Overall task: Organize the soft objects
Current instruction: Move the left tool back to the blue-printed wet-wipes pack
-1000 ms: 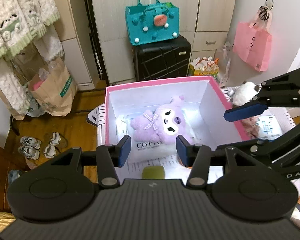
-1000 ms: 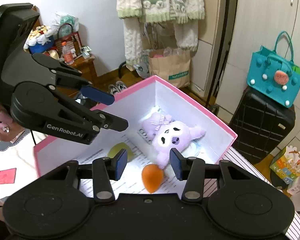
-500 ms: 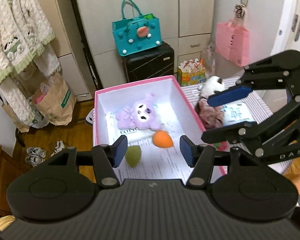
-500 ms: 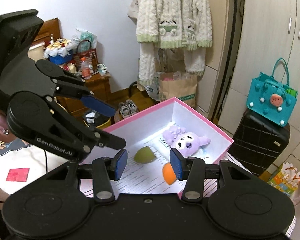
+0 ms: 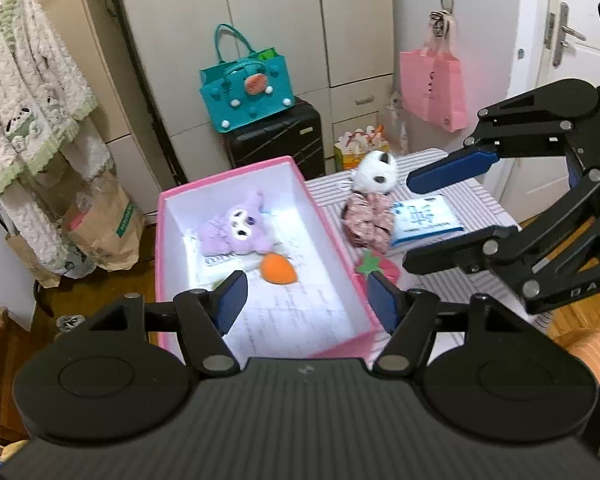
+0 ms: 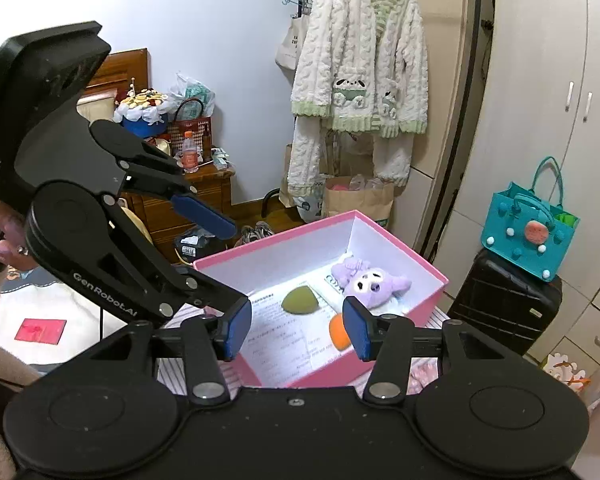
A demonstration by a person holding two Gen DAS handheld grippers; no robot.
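Holding three soft things already, the pink box (image 5: 342,240) contains a purple plush (image 5: 236,228), an orange sponge (image 5: 278,267) and a green sponge (image 6: 300,299). Left beside it on the striped table (image 5: 452,280) are a panda doll (image 5: 374,176) and a strawberry piece (image 5: 380,266). Both the left gripper (image 5: 304,300) and right gripper (image 6: 296,330) have just been opening, jaws apart and empty.

The plush (image 5: 236,229) and 2 sponges (image 5: 278,267) lie in the box (image 5: 162,240); the panda doll (image 5: 374,172) lies right of it.
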